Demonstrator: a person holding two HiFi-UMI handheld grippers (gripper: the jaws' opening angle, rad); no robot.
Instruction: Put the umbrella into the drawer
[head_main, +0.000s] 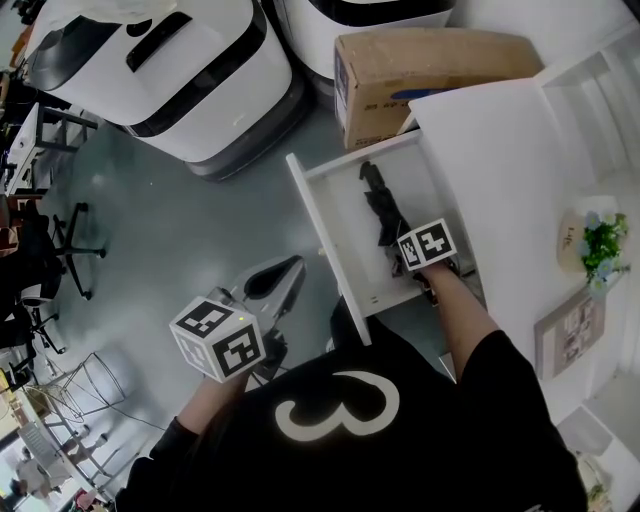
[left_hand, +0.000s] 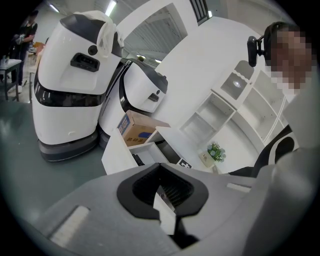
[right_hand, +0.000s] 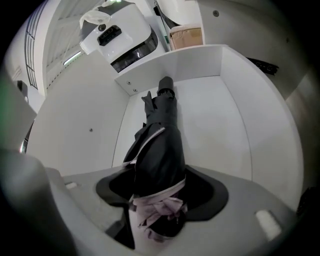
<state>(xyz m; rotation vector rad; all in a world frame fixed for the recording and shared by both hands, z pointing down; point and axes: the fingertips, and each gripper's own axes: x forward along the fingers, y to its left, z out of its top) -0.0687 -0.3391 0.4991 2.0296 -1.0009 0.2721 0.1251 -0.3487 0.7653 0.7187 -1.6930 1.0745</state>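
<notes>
A black folded umbrella (head_main: 385, 210) lies lengthwise on the floor of the open white drawer (head_main: 322, 235). In the right gripper view the umbrella (right_hand: 161, 145) runs from between the jaws toward the drawer's far wall (right_hand: 172, 65), its pale strap end nearest the camera. My right gripper (head_main: 405, 258) reaches steeply down into the drawer. Its jaws (right_hand: 160, 200) stand wide on either side of the umbrella, with a gap showing on each side. My left gripper (head_main: 280, 278) hangs over the floor left of the drawer front, jaws (left_hand: 162, 192) slightly apart and empty.
A cardboard box (head_main: 430, 75) stands on the floor behind the drawer. Large white robot bodies (head_main: 190, 70) fill the back left. The white desk top (head_main: 520, 170) extends right of the drawer, bearing a small potted plant (head_main: 603, 240). An office chair (head_main: 55, 250) stands at far left.
</notes>
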